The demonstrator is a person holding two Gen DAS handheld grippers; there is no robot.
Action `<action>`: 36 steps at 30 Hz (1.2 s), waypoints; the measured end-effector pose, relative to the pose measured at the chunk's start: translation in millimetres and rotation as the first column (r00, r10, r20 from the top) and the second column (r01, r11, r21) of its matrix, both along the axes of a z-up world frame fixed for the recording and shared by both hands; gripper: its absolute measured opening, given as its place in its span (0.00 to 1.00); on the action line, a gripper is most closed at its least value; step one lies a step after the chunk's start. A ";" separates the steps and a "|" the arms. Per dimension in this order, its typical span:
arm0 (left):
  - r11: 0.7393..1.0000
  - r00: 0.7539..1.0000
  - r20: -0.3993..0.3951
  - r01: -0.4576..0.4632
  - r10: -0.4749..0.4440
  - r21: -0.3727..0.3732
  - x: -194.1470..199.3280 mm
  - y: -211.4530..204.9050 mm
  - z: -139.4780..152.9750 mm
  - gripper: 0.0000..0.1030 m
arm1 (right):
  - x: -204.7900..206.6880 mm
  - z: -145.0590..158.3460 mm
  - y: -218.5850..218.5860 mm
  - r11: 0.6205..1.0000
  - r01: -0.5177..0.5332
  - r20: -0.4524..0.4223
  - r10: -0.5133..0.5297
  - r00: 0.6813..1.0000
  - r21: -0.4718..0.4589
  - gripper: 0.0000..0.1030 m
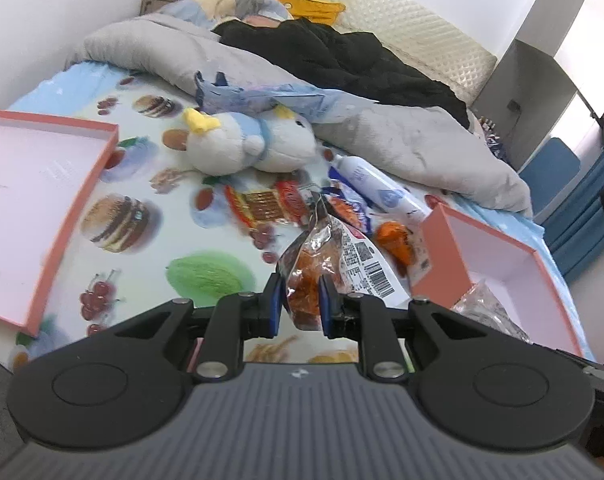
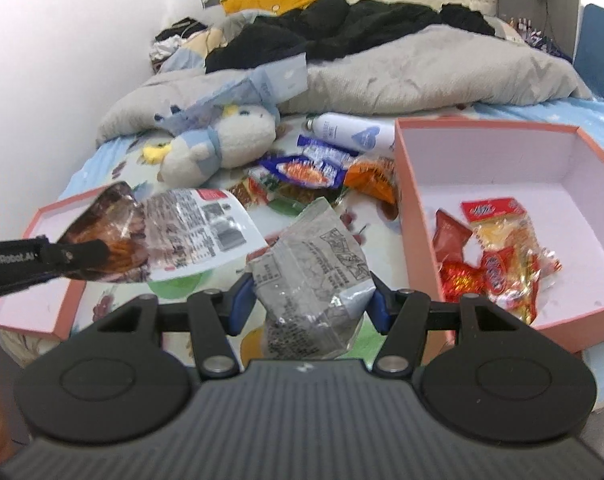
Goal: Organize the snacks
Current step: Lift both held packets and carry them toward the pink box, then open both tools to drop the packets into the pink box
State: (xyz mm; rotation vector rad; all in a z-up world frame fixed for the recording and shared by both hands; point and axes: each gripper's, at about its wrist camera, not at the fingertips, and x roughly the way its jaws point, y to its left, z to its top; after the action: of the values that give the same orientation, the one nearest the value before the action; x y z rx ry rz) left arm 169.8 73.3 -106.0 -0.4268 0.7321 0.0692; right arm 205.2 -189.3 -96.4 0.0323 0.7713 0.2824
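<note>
My left gripper is shut on a clear snack bag with orange-brown pieces and a white barcode label, held above the bed. That bag hangs at the left of the right wrist view, pinched by the left gripper's black fingers. My right gripper is shut on a crinkled silvery-grey snack packet, also lifted. Loose snacks lie on the printed sheet. The pink box on the right holds a few red and yellow snack packs. Its pink lid lies at the left.
A white and blue plush toy, a white bottle, a grey quilt and black clothes crowd the far side of the bed. A white wall runs along the left. Blue furniture stands beyond the right edge.
</note>
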 end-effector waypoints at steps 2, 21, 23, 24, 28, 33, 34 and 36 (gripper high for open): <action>1.000 1.000 0.002 0.016 -0.016 -0.010 5.3 -3.9 6.6 0.21 | 2.5 7.0 -4.8 1.000 0.012 0.009 -0.012 1.000 0.015 0.58; 0.962 0.961 0.109 0.238 -0.253 0.134 80.8 -93.6 91.8 0.14 | 36.4 78.6 -64.6 0.990 0.109 0.192 -0.124 0.974 0.089 0.58; 0.954 0.954 0.114 0.257 -0.276 0.155 90.9 -104.9 100.2 0.14 | 41.2 83.6 -74.0 0.988 0.121 0.202 -0.139 0.969 0.100 0.58; 0.950 0.950 0.121 0.267 -0.288 0.165 95.7 -110.9 105.4 0.14 | 43.8 86.3 -78.7 0.986 0.128 0.208 -0.147 0.967 0.104 0.58; 0.935 0.930 0.164 0.294 -0.328 0.198 111.6 -133.5 129.9 0.14 | 50.9 99.1 -94.0 0.983 0.147 0.236 -0.170 0.957 0.112 0.58; 0.921 0.904 0.210 0.331 -0.372 0.205 131.2 -156.0 160.8 0.14 | 56.5 116.4 -112.0 0.979 0.172 0.271 -0.197 0.942 0.112 0.58; 0.916 0.898 0.213 0.342 -0.384 0.210 135.9 -162.0 165.7 0.14 | 58.6 119.0 -115.7 0.978 0.179 0.276 -0.203 0.939 0.110 0.58; 0.904 0.886 0.211 0.371 -0.413 0.212 145.2 -173.8 173.1 0.14 | 64.5 123.3 -123.7 0.977 0.192 0.282 -0.210 0.936 0.090 0.58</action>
State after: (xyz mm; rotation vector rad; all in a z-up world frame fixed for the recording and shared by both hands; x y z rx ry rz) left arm 315.1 -100.4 67.1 -0.1155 0.5441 -0.3024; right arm 269.6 -313.0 26.9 0.1245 0.4612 0.1115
